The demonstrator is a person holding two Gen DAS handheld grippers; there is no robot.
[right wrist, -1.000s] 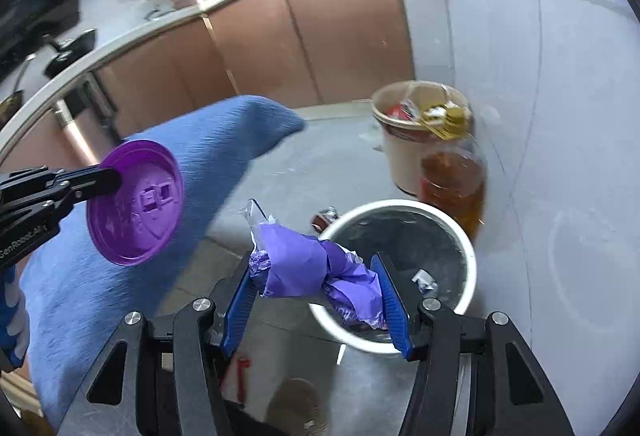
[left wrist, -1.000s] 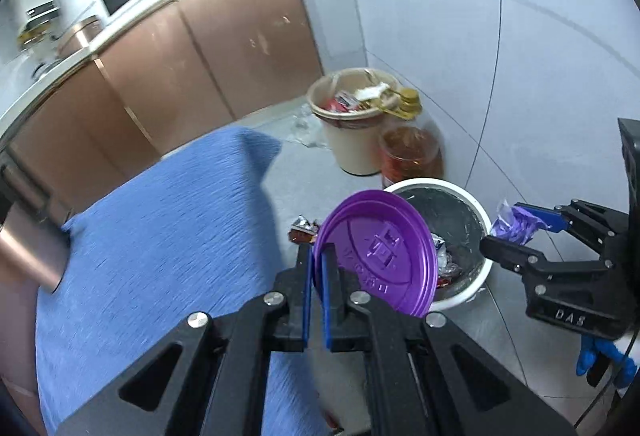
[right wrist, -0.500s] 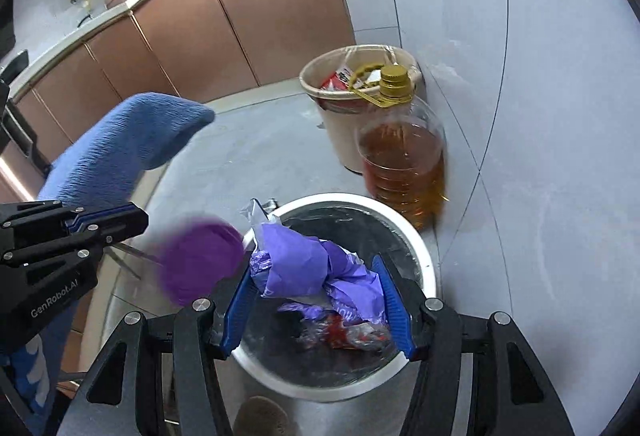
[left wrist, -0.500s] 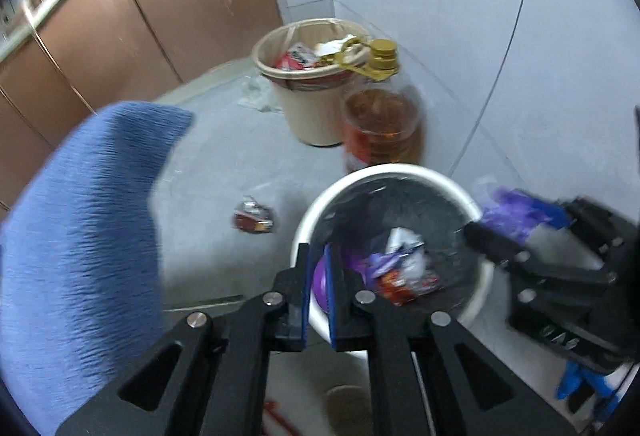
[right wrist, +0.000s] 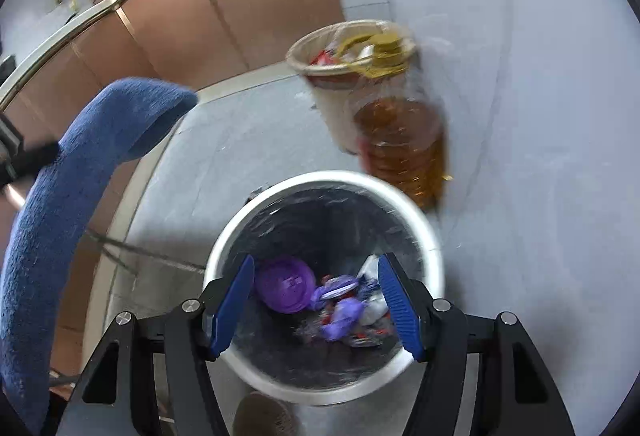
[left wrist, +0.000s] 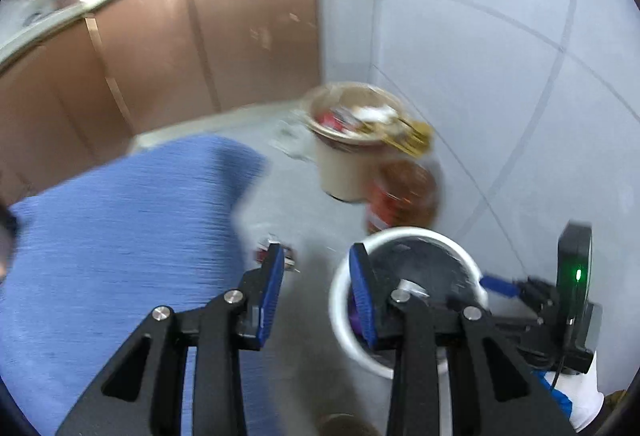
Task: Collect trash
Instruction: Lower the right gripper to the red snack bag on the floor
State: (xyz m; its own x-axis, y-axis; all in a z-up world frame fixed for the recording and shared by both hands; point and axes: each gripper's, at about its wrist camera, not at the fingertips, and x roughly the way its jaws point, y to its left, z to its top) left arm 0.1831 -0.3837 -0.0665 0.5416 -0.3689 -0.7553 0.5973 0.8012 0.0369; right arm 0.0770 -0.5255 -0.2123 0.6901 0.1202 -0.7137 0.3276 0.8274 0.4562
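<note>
Claws first: your left claw (left wrist: 316,272), pinching the purple lid a second ago, is now spread and empty; your right claw (right wrist: 316,300) has let its purple wrapper go and gapes too. Purple lid (right wrist: 285,284) and purple wrapper (right wrist: 344,318) both lie inside the white bin (right wrist: 434,248), below the right claw's tips. Blue cloth (left wrist: 120,236) covers the surface at left; a tan bin (right wrist: 320,76), an oil jug (right wrist: 404,152) and brown cabinets (left wrist: 160,64) stand on the grey floor.

My right tool (right wrist: 316,300) hangs spread over the white bin (right wrist: 430,236); inside I see a purple lid (right wrist: 284,290) beside crumpled wrappers (right wrist: 344,312).
</note>
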